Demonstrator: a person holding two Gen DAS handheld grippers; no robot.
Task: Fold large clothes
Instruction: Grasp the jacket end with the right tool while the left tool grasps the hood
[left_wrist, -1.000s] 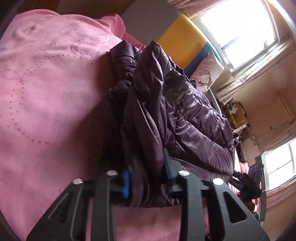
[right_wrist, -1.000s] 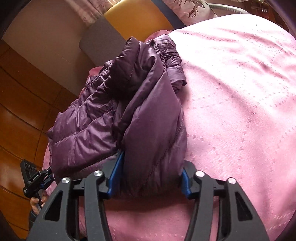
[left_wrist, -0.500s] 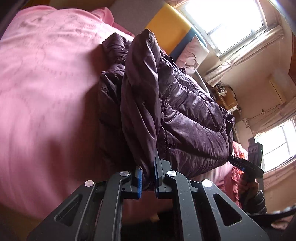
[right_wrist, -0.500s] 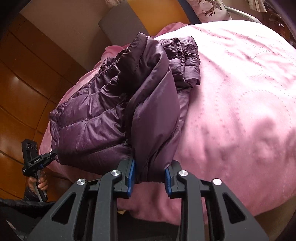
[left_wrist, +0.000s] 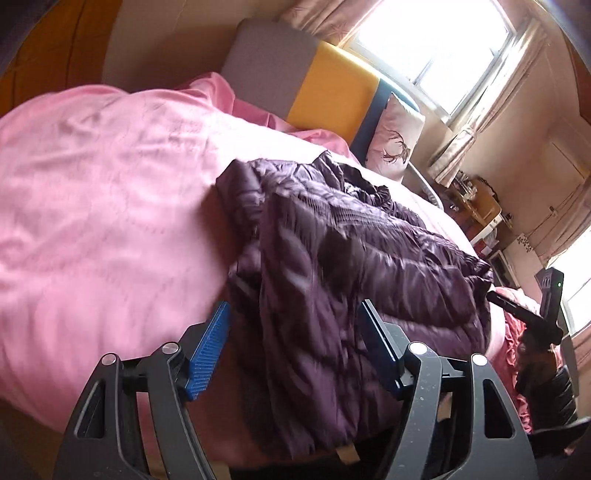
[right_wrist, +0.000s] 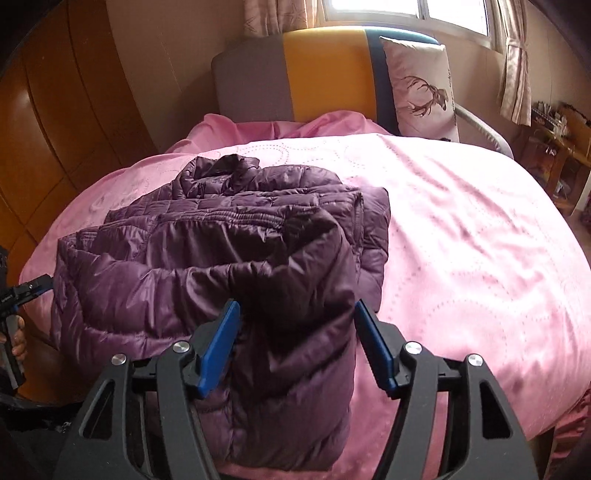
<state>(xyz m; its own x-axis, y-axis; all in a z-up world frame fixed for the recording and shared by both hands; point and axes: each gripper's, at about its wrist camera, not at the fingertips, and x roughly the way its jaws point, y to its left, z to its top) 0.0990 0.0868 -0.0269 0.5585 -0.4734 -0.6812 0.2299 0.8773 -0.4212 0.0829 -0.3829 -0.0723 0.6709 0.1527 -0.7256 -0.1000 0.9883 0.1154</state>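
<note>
A dark purple quilted puffer jacket (left_wrist: 354, 266) lies folded on the pink bedspread (left_wrist: 103, 221), its near edge hanging over the bed's front edge. My left gripper (left_wrist: 295, 343) is open, its blue pads on either side of a hanging fold without pinching it. In the right wrist view the jacket (right_wrist: 221, 251) lies left of centre on the bedspread (right_wrist: 461, 236). My right gripper (right_wrist: 295, 339) is open too, jaws wide around the jacket's near right corner. Each gripper shows at the edge of the other's view: the right (left_wrist: 532, 317), the left (right_wrist: 22, 295).
A grey, yellow and blue headboard (right_wrist: 314, 74) with a deer-print pillow (right_wrist: 421, 88) stands at the far end of the bed. Wooden wardrobe doors (right_wrist: 55, 110) are on the left. A cluttered side table (right_wrist: 557, 147) and windows are on the right.
Both grippers were shut on the jacket's hem, held up. They have lowered it onto the bed, opened and let go. The jacket now lies flatter.
</note>
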